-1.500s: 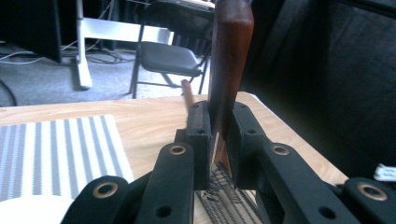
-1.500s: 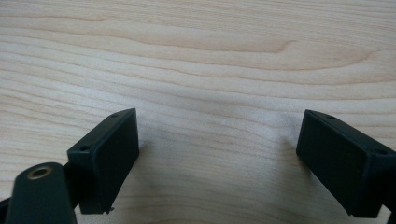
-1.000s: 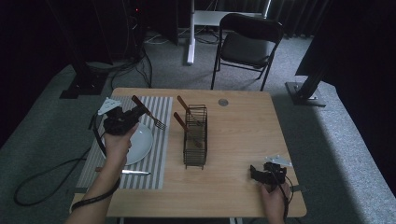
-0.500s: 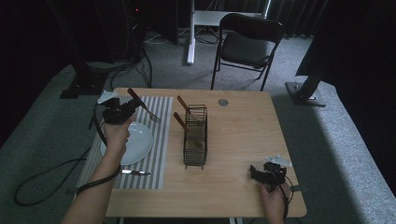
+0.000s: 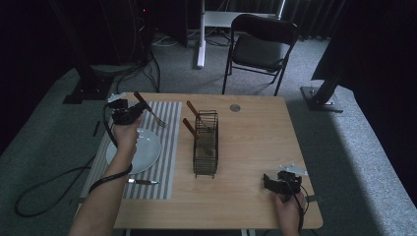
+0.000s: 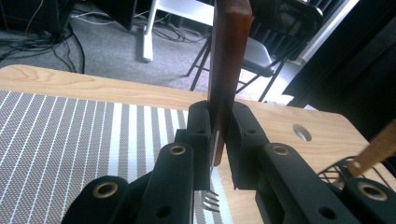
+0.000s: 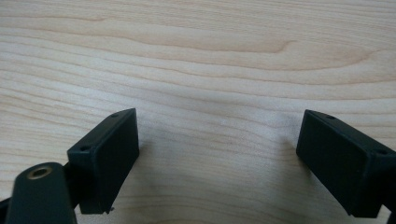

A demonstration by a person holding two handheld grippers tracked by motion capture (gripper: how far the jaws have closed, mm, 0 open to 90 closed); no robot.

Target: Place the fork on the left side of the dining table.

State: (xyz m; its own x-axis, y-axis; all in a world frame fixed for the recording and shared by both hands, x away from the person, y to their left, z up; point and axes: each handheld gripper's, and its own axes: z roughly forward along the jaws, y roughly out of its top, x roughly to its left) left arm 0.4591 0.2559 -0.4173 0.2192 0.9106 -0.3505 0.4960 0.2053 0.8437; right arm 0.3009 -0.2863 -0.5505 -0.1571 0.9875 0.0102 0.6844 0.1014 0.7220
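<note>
A dim room with a folding chair (image 5: 263,42) lies behind the wooden surface (image 5: 255,147). A striped placemat (image 5: 160,162) carries a white plate (image 5: 147,150); beside it stands a wire rack (image 5: 205,147) holding wooden-handled cutlery. The left hand-held gripper (image 5: 129,114) is clamped on a wooden-handled fork (image 6: 227,70) above the placemat's far end. The right hand-held gripper (image 7: 217,154) gapes wide, empty, near the surface's front right corner.
</note>
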